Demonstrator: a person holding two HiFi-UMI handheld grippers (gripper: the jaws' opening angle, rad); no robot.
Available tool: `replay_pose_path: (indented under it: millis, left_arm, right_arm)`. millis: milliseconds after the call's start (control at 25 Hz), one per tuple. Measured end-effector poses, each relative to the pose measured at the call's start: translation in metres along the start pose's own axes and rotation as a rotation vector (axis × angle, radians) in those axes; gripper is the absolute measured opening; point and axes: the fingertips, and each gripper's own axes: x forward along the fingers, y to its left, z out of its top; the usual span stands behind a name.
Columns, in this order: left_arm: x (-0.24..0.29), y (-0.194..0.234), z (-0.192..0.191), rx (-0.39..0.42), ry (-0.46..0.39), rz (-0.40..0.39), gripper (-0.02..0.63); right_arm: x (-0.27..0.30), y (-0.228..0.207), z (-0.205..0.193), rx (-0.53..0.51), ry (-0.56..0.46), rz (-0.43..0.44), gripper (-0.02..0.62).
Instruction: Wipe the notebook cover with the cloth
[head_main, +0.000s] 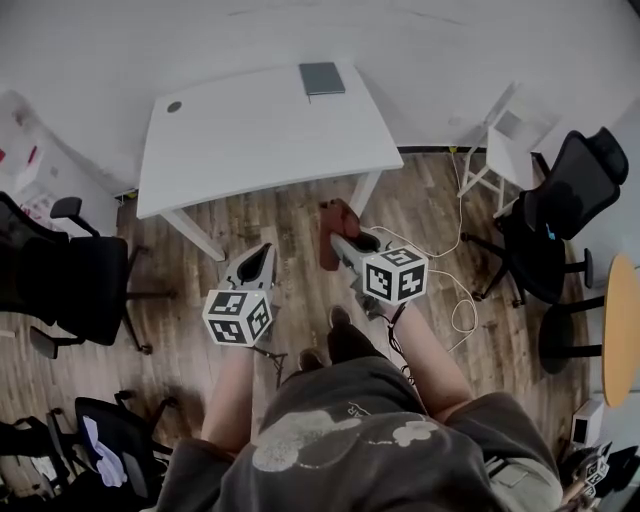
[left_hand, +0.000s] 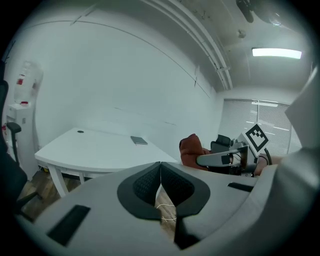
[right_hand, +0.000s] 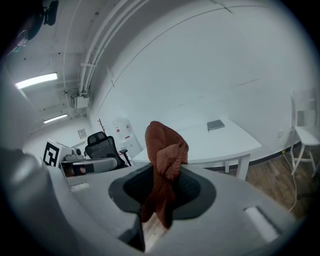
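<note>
The right gripper (right_hand: 161, 189) is clenched on the rust-red cloth (right_hand: 165, 150), which sticks up crumpled from its jaws, while the left gripper (left_hand: 160, 174) has its jaws pressed together on nothing, both held in front of the white table (head_main: 250, 140), whose far edge bears the grey notebook (head_main: 321, 79).

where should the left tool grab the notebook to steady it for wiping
Probably its near left corner, coming from the table's front: the notebook lies flat and closed on the white table, so only an edge offers a thin bite. The left tool is shut and empty, so open it first.
</note>
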Motion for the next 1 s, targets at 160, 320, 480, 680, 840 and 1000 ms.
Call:
replay_pose_path:
  millis: [160, 320, 480, 680, 840, 1000]
  left_arm:
    - [0.0, -0.001, 0.001, -0.002, 0.0, -0.001, 0.006]
    - [-0.001, -0.002, -0.001, -0.003, -0.003, -0.003, 0.006]
    - [-0.003, 0.0, 0.002, -0.006, -0.011, -0.008, 0.006]
    - [-0.005, -0.001, 0.002, -0.004, -0.015, -0.026, 0.006]
    - [-0.001, 0.005, -0.006, -0.027, -0.001, -0.022, 0.006]
    - [0.015, 0.013, -0.006, -0.036, 0.009, -0.018, 0.006]
  right_arm:
    - [-0.001, 0.003, -0.001, -0.006, 0.01, 0.017, 0.103]
    - [-0.001, 0.006, 0.001, -0.01, -0.006, 0.035, 0.104]
    - [-0.001, 0.009, 0.006, -0.004, -0.024, 0.033, 0.104]
    - [-0.004, 0.006, 0.003, 0.01, -0.019, 0.012, 0.104]
    - [-0.003, -0.003, 0.0, 0.029, -0.008, -0.008, 0.104]
    - [0.006, -0.018, 0.007, 0.032, -0.006, -0.014, 0.106]
